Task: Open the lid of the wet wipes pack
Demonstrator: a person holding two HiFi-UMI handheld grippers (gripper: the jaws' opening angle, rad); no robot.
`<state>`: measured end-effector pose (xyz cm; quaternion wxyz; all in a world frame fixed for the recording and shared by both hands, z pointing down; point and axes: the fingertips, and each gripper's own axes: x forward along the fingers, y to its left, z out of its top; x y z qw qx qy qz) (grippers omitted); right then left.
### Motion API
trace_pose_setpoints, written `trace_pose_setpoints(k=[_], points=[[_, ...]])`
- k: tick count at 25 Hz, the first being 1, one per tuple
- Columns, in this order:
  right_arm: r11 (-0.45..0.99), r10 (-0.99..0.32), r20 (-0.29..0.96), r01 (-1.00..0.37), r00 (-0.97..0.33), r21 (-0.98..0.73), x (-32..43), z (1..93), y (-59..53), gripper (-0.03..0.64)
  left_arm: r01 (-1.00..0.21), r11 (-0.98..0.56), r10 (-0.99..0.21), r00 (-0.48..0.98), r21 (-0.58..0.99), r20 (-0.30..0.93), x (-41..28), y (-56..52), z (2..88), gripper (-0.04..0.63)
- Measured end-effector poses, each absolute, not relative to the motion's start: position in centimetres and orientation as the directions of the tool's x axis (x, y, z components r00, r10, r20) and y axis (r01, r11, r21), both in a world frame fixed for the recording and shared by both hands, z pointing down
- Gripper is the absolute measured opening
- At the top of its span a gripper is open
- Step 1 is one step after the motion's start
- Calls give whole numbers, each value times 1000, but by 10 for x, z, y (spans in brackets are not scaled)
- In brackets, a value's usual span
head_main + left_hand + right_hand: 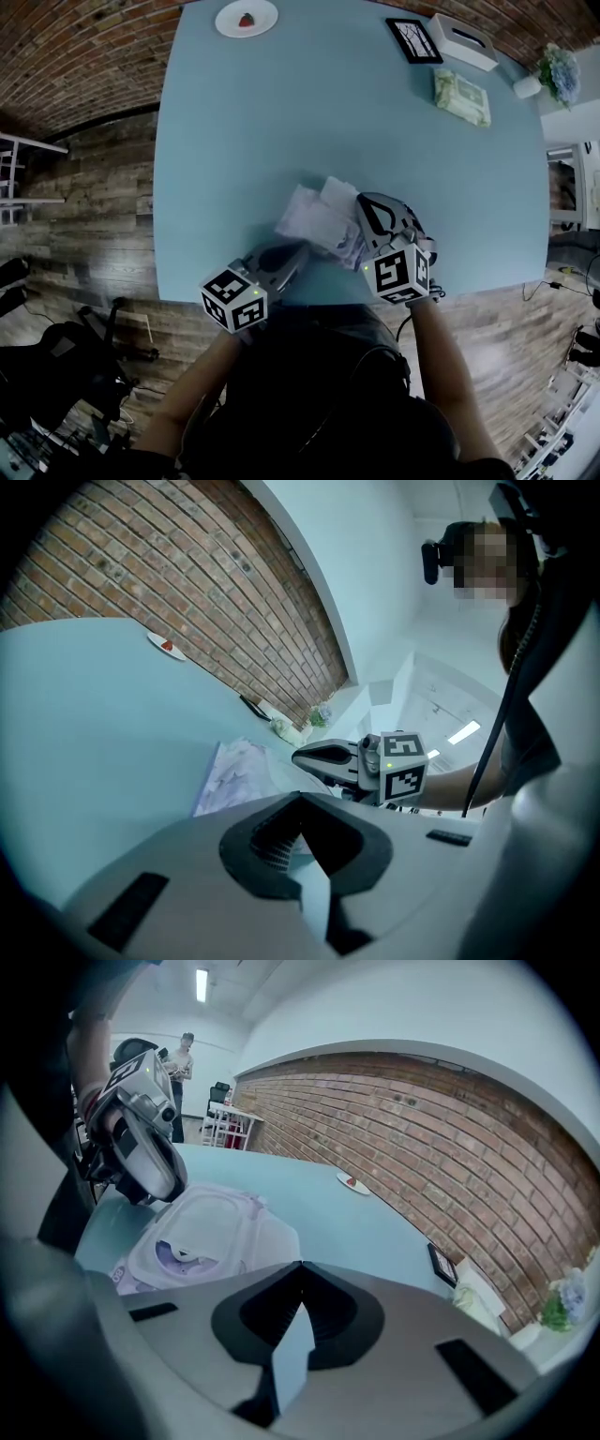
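Observation:
The wet wipes pack (314,217) lies near the table's front edge, pale lilac with a white plastic lid frame (197,1232). Its lid flap (337,192) looks flipped up, and the opening (178,1255) shows purple inside. My right gripper (363,206) is at the pack's right end, shut with nothing between its jaws (300,1269). My left gripper (300,250) is shut too, its tips at the pack's near left edge (157,1190); whether they pinch the wrapper is hidden. The pack (234,772) lies just beyond the left jaws.
At the table's far side are a plate with a strawberry (246,19), a black picture frame (413,39), a white tissue box (462,41), a green wipes pack (461,97) and a flower vase (553,75). A person (183,1054) stands far off.

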<state>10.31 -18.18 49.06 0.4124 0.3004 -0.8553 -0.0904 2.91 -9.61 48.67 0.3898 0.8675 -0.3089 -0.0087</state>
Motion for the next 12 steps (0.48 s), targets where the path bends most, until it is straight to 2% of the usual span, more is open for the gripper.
trace_pose_setpoints(k=[12], points=[[764, -632, 605, -518, -483, 384, 107, 474, -185, 20, -523, -507, -536, 814, 686, 224, 23, -97, 484, 11]])
